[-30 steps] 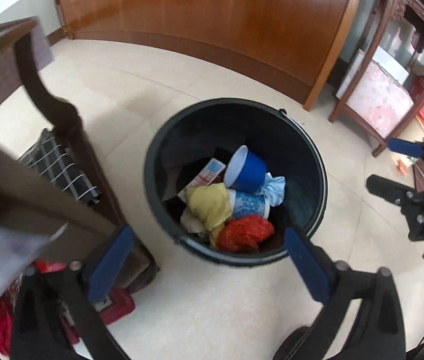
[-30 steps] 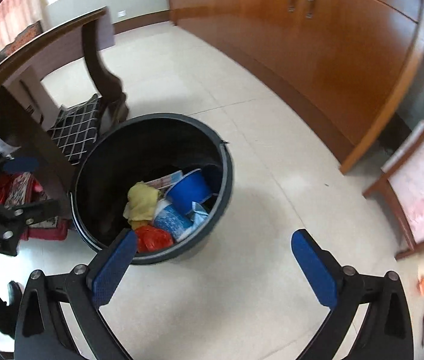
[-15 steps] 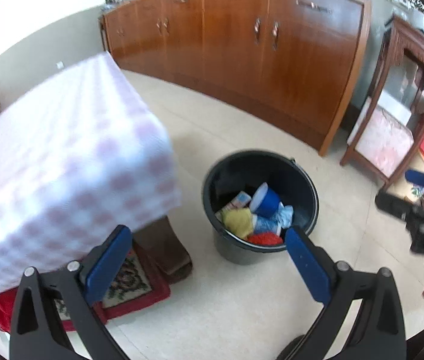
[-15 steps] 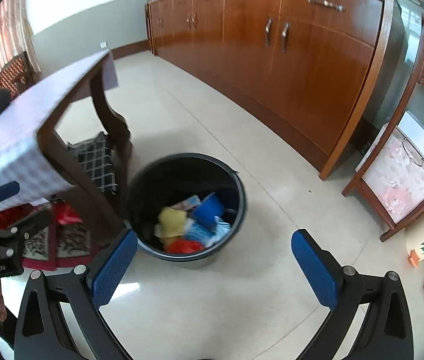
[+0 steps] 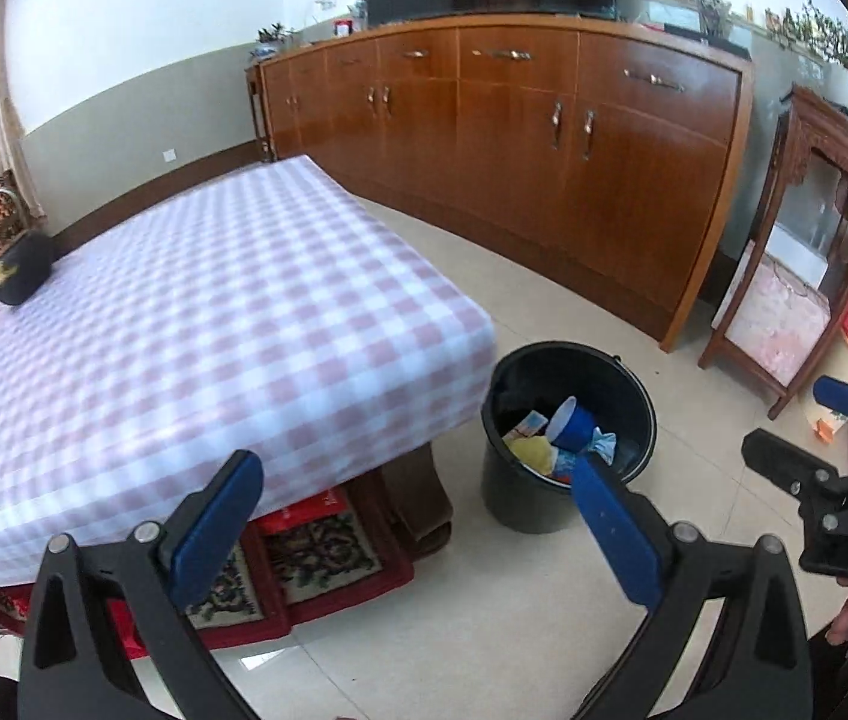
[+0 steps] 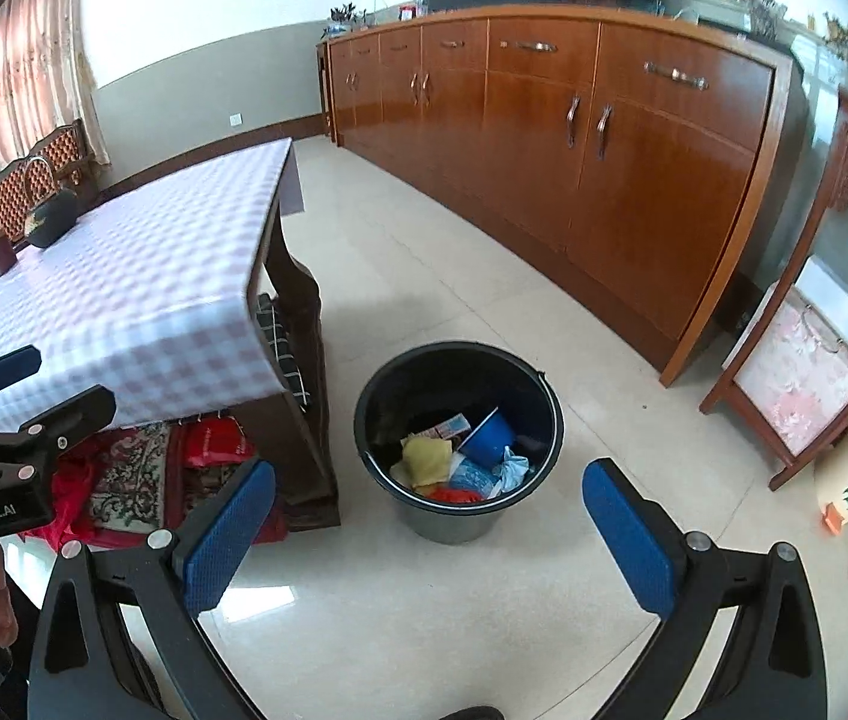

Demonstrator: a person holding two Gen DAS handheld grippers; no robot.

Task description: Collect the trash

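Both claws raised since earlier frame; left claw (image 5: 417,531), right claw (image 6: 427,531) apart, empty. Trash in bucket (image 6: 458,372) at 12 o'clock, beside bench (image 6: 123,276). Risk: leftover trash unseen.

A home dining room (checked tablecloth (image 5: 195,312), wooden sideboard (image 6: 574,138)).

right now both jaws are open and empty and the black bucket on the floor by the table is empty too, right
Not quite. The black bucket is not empty: the right wrist view shows a blue cup, a yellow cloth and other trash inside. The rest holds: it stands on the floor by the table, and both sets of jaws are open and empty.
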